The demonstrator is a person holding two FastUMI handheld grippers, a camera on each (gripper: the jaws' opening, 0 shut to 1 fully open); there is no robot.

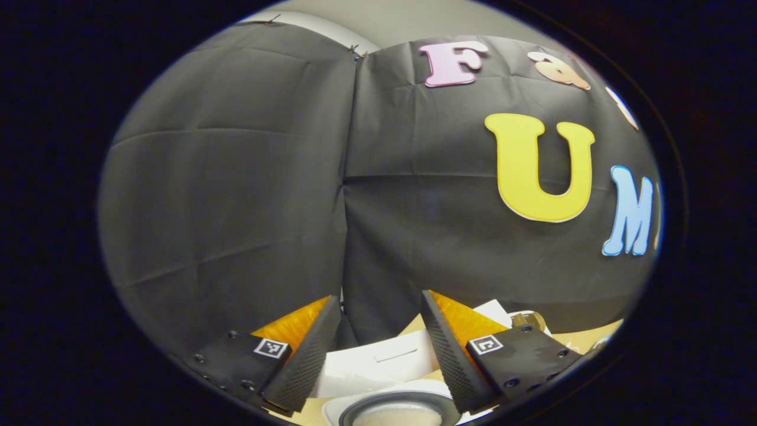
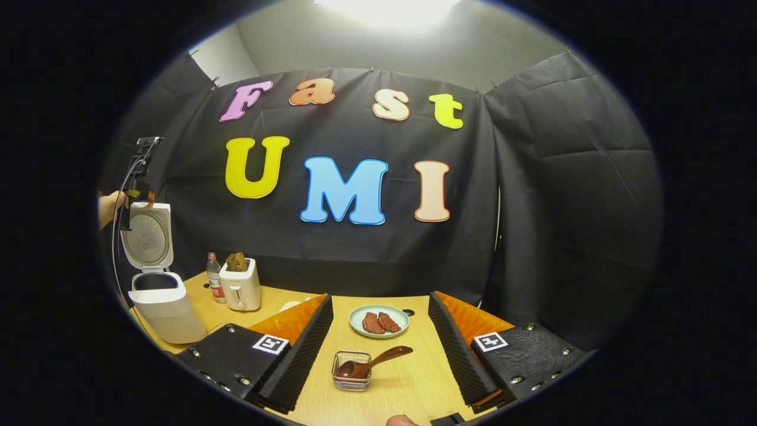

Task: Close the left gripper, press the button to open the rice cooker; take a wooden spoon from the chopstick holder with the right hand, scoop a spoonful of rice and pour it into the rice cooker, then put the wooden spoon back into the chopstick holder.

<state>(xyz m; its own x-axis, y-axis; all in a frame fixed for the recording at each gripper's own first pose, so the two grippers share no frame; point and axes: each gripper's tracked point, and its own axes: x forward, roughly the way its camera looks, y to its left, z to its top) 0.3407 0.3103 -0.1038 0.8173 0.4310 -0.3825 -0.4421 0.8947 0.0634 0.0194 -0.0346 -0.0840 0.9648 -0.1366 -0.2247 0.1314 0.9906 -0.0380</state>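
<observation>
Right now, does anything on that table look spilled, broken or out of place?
Nothing stands out. The rice cooker stands with its lid up, the wooden spoon leans in its wire holder, and the plate of food sits flat.

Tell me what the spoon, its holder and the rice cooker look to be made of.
The spoon looks like dark brown wood with a smooth, slightly glossy finish. Its holder seems to be metal wire mesh, since it shines and is see-through. The rice cooker looks like matte white plastic, and its open lid has a pale, dotted inner plate.
</observation>
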